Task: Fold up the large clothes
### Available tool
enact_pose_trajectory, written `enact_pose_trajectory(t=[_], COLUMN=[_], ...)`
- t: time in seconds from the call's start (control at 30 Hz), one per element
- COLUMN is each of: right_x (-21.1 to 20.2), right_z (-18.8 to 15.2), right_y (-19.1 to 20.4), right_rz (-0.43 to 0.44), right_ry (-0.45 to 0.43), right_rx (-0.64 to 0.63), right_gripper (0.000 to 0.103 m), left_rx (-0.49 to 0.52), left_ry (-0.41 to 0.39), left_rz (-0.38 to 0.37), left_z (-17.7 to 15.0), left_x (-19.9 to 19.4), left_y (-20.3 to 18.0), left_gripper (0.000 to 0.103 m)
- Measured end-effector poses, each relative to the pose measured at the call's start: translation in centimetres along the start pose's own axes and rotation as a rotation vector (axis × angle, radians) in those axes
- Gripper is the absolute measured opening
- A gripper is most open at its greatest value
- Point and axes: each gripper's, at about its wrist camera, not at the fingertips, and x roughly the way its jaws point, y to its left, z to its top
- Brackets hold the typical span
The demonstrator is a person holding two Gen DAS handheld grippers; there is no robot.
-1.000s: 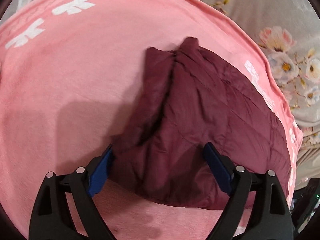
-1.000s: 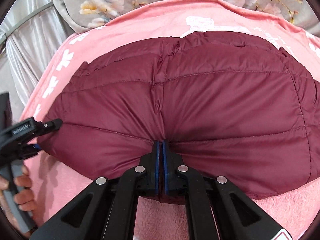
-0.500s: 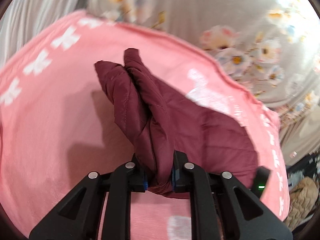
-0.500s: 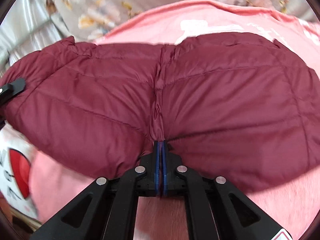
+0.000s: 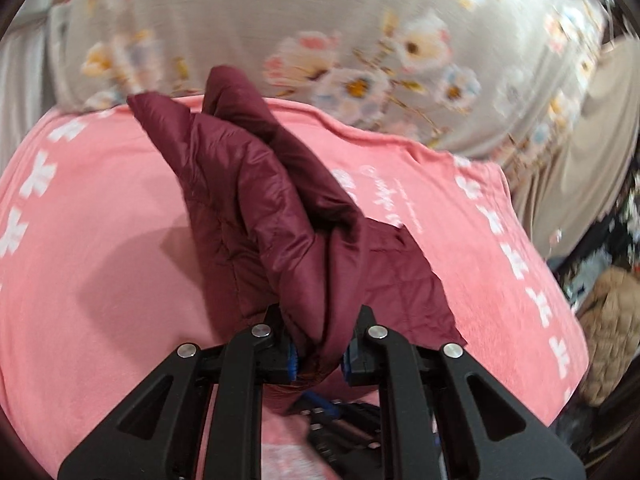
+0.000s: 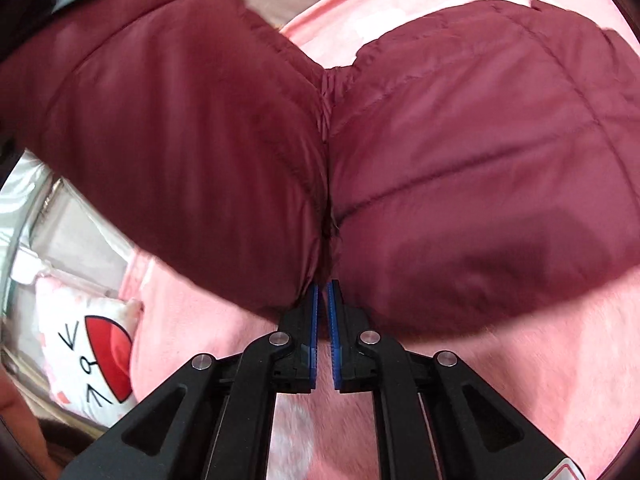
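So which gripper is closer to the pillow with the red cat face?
Right. The right gripper grips the maroon jacket beside the cat-face pillow. The left gripper lifts the jacket's other end; its view shows no pillow.

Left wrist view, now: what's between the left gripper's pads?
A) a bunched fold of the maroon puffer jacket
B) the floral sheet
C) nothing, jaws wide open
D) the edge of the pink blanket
A: the left gripper is clamped on a bunched fold of the maroon puffer jacket, which rises off the pink blanket.
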Motion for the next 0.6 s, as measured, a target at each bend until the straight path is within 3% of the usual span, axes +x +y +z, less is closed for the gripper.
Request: enact_pose_trajectory(t=[0.17,0.37,0.6], right_x=[-4.9,-10.1,-14.4], right_z=[-2.0,-3.7,-4.3], right_y=[-3.4,-7.6,-10.7], right_rz=[-0.058,-0.192,-0.294], right_ry=[-0.045,-0.081,-0.126], right_rx=[0.048,0.073,0.122], right_gripper=[0.005,0.005,0.005], left_rx=[0.081,0.143,0.224], left_ry=[0.059,0.151,0.268], left_rz=[-0.023,-0.027,0.015], left_z=[-0.3,-1.7,-5.2], left_x=[3.3,8.4,14.4], left_y=[-5.0,-9.4,-13.4], left_gripper=[0.013,0.012,0.012])
